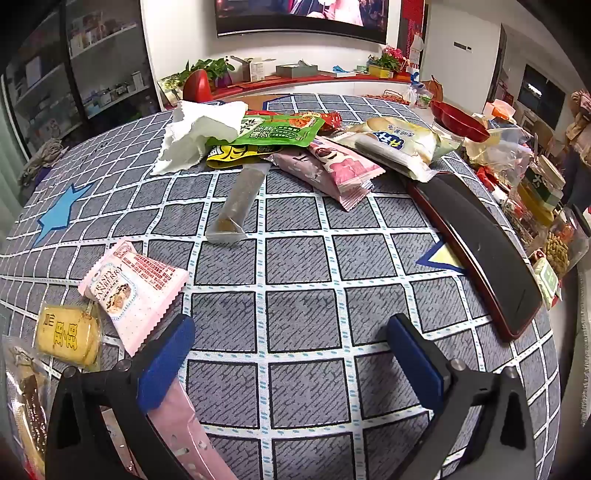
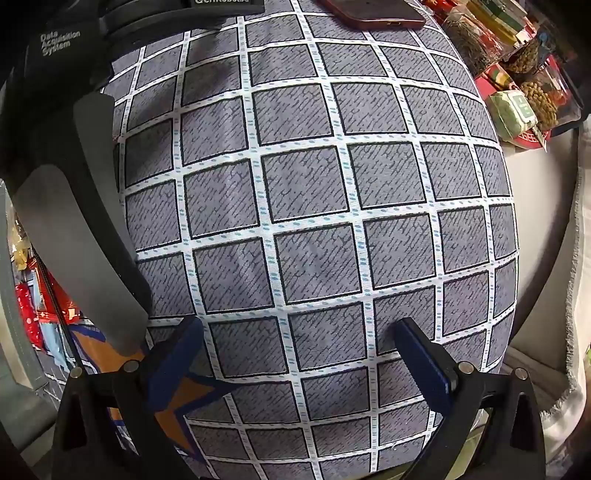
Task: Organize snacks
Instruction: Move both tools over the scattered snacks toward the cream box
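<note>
My left gripper [image 1: 291,332] is open and empty, low over the grey checked tablecloth [image 1: 295,266]. A pink cranberry snack pack [image 1: 133,284] and a yellow biscuit pack [image 1: 68,338] lie just left of it. A clear-wrapped bar [image 1: 236,205] lies ahead. Further back is a pile with a green pouch [image 1: 280,129], a pink pack [image 1: 332,166], a white bread pack [image 1: 399,144] and a white tissue [image 1: 199,133]. My right gripper [image 2: 299,336] is open and empty over bare cloth [image 2: 314,221]. The other gripper's black body [image 2: 62,147] fills its left side.
A dark red tray [image 1: 480,243] lies at the right of the table, and its end also shows in the right wrist view [image 2: 373,13]. Jars and packs [image 1: 546,206] crowd the right edge. A red bowl [image 1: 458,118] stands at the back right. The table edge [image 2: 517,295] drops off on the right.
</note>
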Demonstrator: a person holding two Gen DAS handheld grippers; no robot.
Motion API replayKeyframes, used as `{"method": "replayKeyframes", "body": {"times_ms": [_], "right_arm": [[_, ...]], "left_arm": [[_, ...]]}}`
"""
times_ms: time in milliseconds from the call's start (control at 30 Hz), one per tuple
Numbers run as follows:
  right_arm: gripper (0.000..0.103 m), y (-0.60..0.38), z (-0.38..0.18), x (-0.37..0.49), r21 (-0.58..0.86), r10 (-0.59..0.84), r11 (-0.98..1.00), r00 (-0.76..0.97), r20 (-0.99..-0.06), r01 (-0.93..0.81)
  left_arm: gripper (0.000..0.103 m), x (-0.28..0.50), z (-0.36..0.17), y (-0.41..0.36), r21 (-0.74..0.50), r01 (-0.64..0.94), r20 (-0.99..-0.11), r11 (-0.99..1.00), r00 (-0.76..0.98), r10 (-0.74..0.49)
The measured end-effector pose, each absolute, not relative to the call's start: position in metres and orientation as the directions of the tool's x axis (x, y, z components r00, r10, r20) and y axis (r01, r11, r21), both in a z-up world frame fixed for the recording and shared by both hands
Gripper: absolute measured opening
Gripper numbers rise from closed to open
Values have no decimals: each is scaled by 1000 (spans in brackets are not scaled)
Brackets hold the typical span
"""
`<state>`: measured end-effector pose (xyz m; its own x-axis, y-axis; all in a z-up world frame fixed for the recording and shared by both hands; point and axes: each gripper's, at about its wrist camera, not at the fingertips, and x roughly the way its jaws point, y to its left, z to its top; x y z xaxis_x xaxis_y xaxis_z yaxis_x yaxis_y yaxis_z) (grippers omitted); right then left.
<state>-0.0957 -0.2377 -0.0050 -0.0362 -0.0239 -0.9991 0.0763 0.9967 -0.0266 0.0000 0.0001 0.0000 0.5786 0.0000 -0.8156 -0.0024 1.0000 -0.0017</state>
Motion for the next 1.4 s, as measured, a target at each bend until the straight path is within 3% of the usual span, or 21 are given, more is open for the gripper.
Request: {"method": "replayKeyframes", "body": {"times_ms": [233, 533, 700, 833, 933, 1033, 1133, 1200, 1300, 1400], "right_arm": [[103, -253, -15, -113, -26, -17, 998, -146, -989, 61], [103, -260, -12, -130, -24, -20, 999, -106, -994, 32], [103, -259, -6, -130, -23, -21, 1000, -106, -994, 20], [103, -246, -1, -115, -27, -26, 1000, -109, -994, 6], [103, -239, -2, -108, -29, -28, 1000, -96, -995, 11], [103, -242, 0, -109, -27, -24, 999, -60, -998, 45], [103, -251, 5, -111, -24, -21, 998, -49, -999, 61], [103, -255, 7, -110, -22, -19, 998, -59, -998, 57], [103, -257, 8, -103, -24, -20, 998, -79, -997, 54], [103, -259, 8, -92, -30, -19, 996, -136, -991, 79]], "left_arm": [[103, 0, 0, 0, -1, -2, -816, 1000, 578, 0], [103, 0, 0, -1, 0, -15, -816, 1000, 578, 8], [103, -14, 1, -2, 0, -161, -828, 987, 554, 91], [103, -21, -1, -8, 14, -107, -822, 994, 565, 73], [103, -4, 2, -6, -91, -10, -891, 996, 447, -77], [103, 9, 5, -6, -86, 83, -964, 993, 243, -104], [103, 8, 27, 14, -218, 106, -958, 970, 165, -234], [103, -6, 67, 43, -243, 115, -947, 963, 189, -261], [103, -38, 103, 92, -164, 119, -944, 979, 269, -191], [103, -64, 90, 139, -86, 69, -955, 994, 280, -102]]}}
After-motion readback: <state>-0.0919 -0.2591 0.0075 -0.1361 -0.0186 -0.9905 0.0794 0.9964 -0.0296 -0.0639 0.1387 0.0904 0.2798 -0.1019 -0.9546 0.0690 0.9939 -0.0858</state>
